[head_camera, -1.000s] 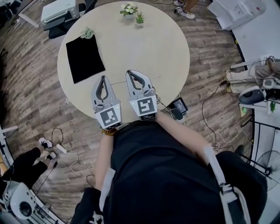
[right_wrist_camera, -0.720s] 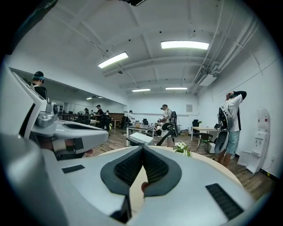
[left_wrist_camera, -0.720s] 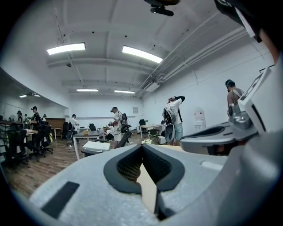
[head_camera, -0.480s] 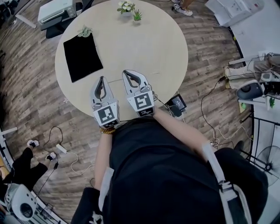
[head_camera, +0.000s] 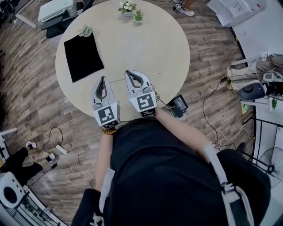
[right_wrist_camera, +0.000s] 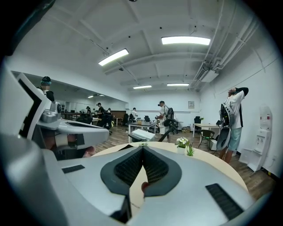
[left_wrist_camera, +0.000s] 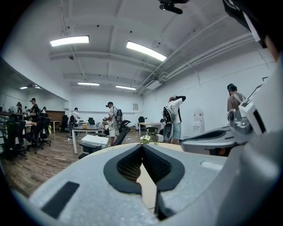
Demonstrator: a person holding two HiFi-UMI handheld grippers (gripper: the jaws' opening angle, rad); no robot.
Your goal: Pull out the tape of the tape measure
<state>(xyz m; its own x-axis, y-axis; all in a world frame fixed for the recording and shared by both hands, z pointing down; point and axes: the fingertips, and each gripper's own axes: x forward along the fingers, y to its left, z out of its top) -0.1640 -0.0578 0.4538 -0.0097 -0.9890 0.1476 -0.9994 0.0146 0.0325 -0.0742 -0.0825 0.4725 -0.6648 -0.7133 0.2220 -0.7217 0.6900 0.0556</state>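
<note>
I see no tape measure in any view. My left gripper [head_camera: 103,80] and right gripper [head_camera: 131,73] hang side by side over the near edge of a round beige table [head_camera: 150,44]. Both point toward its middle, their marker cubes toward me. In the left gripper view the left gripper [left_wrist_camera: 142,145] has its dark pads meeting at the tips, shut with nothing between them. The right gripper [right_wrist_camera: 142,147] looks the same in its own view, shut and empty. Each gripper shows at the side of the other's view.
A black mat [head_camera: 82,55] lies on the table's far left. Small potted plants [head_camera: 128,8] stand at the far edge and another plant [head_camera: 86,32] beside the mat. A black device [head_camera: 180,105] and cables lie on the wooden floor. People stand among desks behind.
The head view has shifted a little. Both grippers keep their place over the table's near edge and stay shut.
</note>
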